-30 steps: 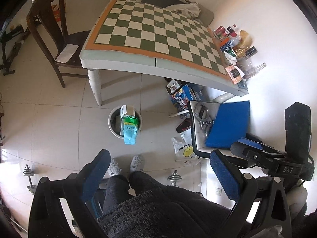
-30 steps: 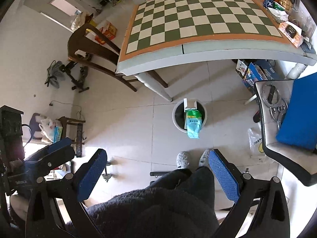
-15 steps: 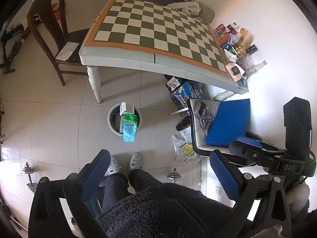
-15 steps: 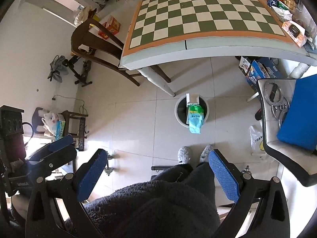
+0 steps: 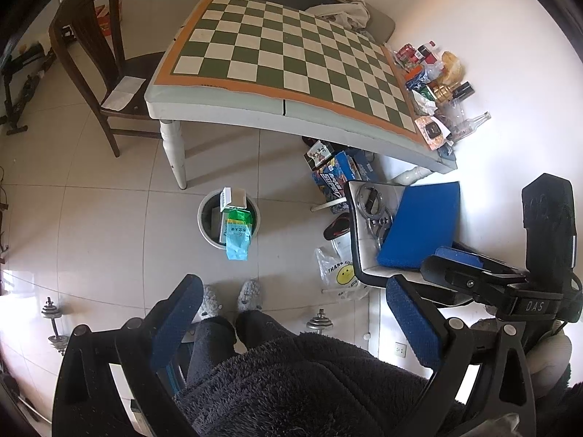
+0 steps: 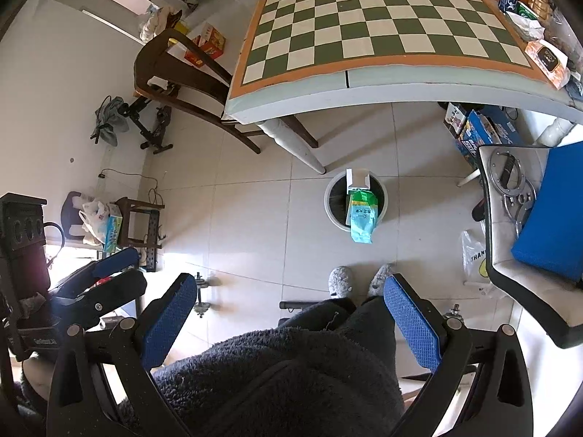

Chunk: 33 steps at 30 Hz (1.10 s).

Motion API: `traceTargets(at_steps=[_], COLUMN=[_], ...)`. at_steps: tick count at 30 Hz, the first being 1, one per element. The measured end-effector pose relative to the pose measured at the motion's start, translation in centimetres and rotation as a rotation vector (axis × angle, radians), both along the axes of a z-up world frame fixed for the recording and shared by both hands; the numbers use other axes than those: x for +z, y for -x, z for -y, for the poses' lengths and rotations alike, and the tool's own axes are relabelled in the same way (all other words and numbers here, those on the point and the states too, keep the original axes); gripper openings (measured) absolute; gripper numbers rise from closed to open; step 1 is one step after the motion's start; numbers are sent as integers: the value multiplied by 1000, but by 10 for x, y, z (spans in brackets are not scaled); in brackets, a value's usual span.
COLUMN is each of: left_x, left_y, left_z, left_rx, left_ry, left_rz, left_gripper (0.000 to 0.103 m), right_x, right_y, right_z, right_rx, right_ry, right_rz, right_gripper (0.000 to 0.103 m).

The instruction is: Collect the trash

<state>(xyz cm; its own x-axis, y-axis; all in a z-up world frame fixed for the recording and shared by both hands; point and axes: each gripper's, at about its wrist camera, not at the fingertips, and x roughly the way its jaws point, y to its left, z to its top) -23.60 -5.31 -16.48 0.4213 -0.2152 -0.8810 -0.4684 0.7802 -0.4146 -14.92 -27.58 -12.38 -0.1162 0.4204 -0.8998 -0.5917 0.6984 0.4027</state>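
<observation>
both wrist views high, downward, sharing bin (image 5: pixel 228 218)

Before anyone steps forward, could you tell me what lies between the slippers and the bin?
Only bare floor tile between the slippers and the bin, seen in both wrist views.

Print on the green-and-blue bag (image 5: pixel 237 235) unreadable, bin (image 5: pixel 204 225) interior mostly hidden beneath cartons (image 5: pixel 233 198).

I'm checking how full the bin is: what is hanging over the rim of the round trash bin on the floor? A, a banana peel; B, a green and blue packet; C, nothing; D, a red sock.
B: a green and blue packet droops over the near rim of the trash bin.
</observation>
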Motion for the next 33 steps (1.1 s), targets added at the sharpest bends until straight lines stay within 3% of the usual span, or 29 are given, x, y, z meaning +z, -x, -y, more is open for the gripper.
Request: traceTargets(at_steps=[33], left_x=[1], left_y=[0], left_z=[-7], left_rx=[-3], left_ry=[6], left_rz=[5], left_gripper=[102], right_x=[3], right_y=[3], right_z=[2], right_rx=[48], right_ry=[0], right_rz=[-7], right_gripper=[103])
